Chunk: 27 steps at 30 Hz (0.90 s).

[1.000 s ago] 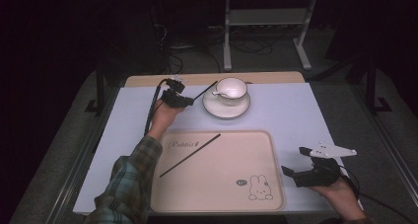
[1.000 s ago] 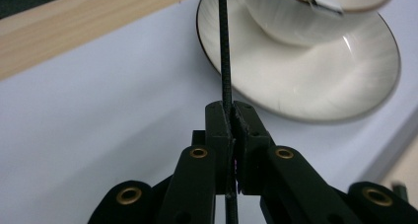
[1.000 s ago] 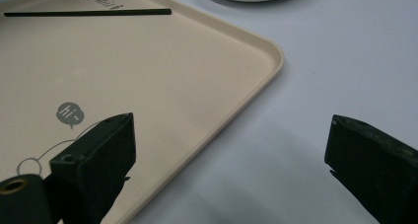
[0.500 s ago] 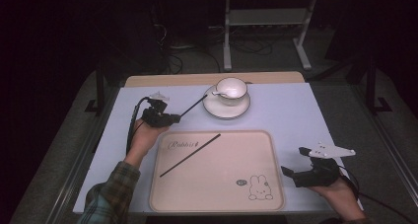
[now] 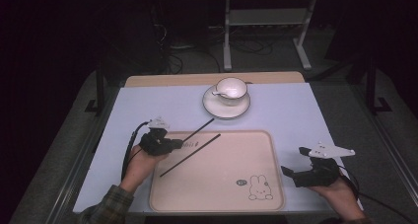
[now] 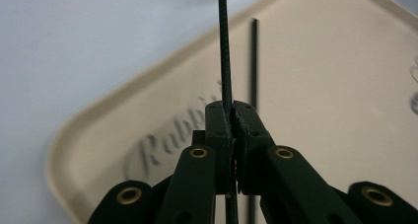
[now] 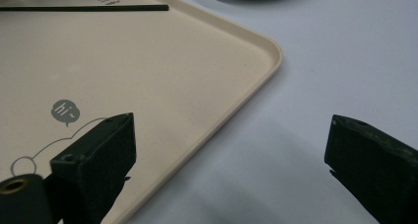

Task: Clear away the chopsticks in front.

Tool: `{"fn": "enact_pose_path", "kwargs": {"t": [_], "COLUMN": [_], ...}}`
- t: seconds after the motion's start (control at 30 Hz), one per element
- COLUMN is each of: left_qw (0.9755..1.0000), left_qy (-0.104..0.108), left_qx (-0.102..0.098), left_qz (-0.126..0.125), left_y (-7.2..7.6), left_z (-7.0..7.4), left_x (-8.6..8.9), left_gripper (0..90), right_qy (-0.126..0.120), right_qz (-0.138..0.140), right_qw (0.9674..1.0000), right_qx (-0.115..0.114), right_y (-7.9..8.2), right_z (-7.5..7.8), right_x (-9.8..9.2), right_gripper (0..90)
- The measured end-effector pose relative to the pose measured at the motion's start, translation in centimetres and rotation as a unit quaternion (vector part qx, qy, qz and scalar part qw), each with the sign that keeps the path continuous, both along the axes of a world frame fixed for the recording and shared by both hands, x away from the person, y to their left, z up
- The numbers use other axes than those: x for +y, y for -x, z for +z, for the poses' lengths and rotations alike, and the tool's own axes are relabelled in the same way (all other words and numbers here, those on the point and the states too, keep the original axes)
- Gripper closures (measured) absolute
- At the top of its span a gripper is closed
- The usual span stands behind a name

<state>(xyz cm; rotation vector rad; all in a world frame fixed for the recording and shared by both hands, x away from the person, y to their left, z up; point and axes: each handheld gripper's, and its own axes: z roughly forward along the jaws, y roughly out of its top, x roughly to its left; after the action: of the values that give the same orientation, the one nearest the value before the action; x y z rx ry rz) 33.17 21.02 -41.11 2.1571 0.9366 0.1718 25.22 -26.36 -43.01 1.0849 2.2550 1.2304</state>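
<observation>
Black chopstick (image 5: 197, 131), thin and straight: clamped between the fully closed jaws of the left claw (image 5: 178, 144), its free length running toward one o'clock past the far rim of the tray, tip short of the saucer; in the left gripper view the stick (image 6: 224, 51) rises straight up from between the two pressed pads. Second black chopstick (image 5: 190, 155): lying flat inside the tray, roughly parallel to the held one and just beside it on the near side, apart from it. Tray (image 5: 266, 150): beige, rounded corners, printed with a rabbit drawing (image 5: 259, 188) at its five o'clock corner and script lettering at its ten o'clock corner; sits at the near middle of the counter. Left claw position: over the tray's ten o'clock corner. Saucer (image 5: 212, 108) with white cup (image 5: 231, 88) on it: at twelve o'clock from the tray, well clear of its rim. Right claw (image 5: 291, 175): jaws spread wide, nothing between them, held at the tray's four o'clock edge. Counter (image 5: 305, 115): covered in pale lilac-white sheet.
</observation>
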Motion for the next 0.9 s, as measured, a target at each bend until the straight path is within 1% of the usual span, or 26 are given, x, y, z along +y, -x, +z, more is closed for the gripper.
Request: {"fn": "enact_pose_path", "kwargs": {"t": [0.1, 0.2, 0.33, 0.43, 0.6, 0.63, 0.77, 0.9], "left_qw": [0.9999, 0.9997, 0.9988, 0.9984, 0.9979, 0.9981, 0.9979, 0.9979], "left_qy": [-0.002, -0.004, -0.020, -0.029, -0.043, -0.041, -0.044, -0.045], "left_qx": [0.002, 0.010, 0.019, 0.023, 0.026, 0.026, 0.024, 0.021], "left_qz": [-0.012, -0.023, -0.041, -0.042, -0.040, -0.039, -0.041, -0.042], "left_y": [1.1, 1.8, 2.3, 2.3, 2.3, 2.3, 2.3, 2.4], "left_z": [-0.4, -0.9, -1.7, -2.2, -2.7, -2.7, -2.7, -2.7], "left_x": [-0.5, -1.1, -2.0, -2.4, -2.5, -2.4, -2.5, -2.6], "left_gripper": [85.5, 85.5, 85.5, 85.4, 85.3, 85.1, 84.7, 80.4], "right_qy": [0.001, 0.002, 0.003, 0.003, 0.003, 0.003, 0.003, 0.003], "right_qz": [0.002, 0.002, 0.003, 0.003, 0.004, 0.004, 0.005, 0.005], "right_qw": [1.0000, 1.0000, 1.0000, 1.0000, 1.0000, 1.0000, 1.0000, 1.0000], "right_qx": [-0.001, 0.000, -0.001, -0.001, -0.001, -0.001, -0.002, -0.001], "right_y": [0.0, 0.0, 0.0, 0.0, 0.0, 0.0, 0.0, 0.0], "right_z": [0.0, 0.0, 0.0, 0.0, 0.0, 0.0, 0.1, 0.1], "right_x": [0.1, 0.1, 0.1, 0.1, 0.1, 0.1, 0.1, 0.2], "right_gripper": [4.6, 4.6, 4.6, 4.6, 4.7, 4.7, 4.7, 4.6]}}
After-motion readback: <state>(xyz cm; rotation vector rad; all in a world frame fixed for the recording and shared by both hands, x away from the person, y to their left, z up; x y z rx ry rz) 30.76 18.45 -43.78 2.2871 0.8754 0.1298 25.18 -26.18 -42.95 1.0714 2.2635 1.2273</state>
